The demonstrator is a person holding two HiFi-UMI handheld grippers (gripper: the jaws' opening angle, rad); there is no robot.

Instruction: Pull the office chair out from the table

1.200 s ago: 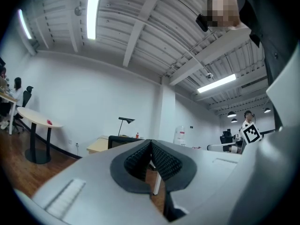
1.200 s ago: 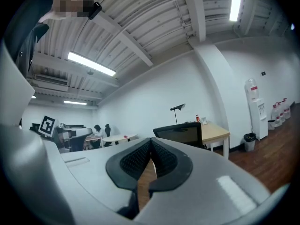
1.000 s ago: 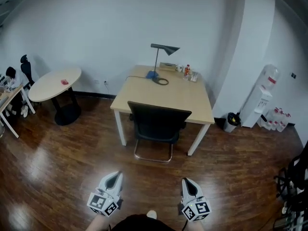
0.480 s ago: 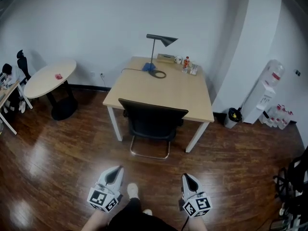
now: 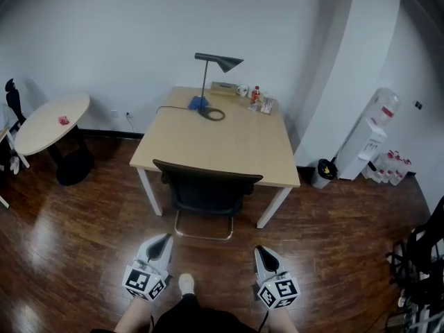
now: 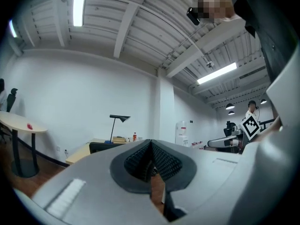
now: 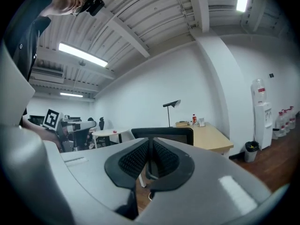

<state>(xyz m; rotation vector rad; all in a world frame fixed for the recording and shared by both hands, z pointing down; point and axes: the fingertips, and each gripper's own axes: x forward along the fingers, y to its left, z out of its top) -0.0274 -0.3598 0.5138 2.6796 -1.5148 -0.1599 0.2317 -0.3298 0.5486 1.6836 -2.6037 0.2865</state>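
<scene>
1. The person is closing in on the table [image 5: 223, 143]: compared with a second ago it sits nearer and lower in the head view, and the round side table [image 5: 50, 118] is sliding off toward the left edge.
2. The office chair [image 5: 205, 186] is still tucked in, its backrest touching or just beside the near edge of the table and its seat under the top. No pulling is happening yet.
3. The left gripper [image 5: 163, 241] is travelling low and level ahead of the person, jaws fully together with nothing between them.
4. The right gripper [image 5: 261, 252] is travelling alongside it; its jaws are beginning to part, showing only a narrow slit, and nothing is between them. The chair backrest is lining up straight ahead in the right gripper view.
5. Reading: this is the approach step. Both grippers are still well apart from the backrest, so the task is barely begun, and the parting right jaws suggest preparation for a grip on the top edge of the backrest.
6. Surroundings: a desk lamp [image 5: 211, 82] and small bottles and cups [image 5: 257, 99] are standing at the far side of the table, a water dispenser [image 5: 372, 134] and a bin [image 5: 321, 174] to the right.
7. Nothing visible is blocking the wooden floor [image 5: 83, 255] between the person and the chair, where it would roll out.
</scene>
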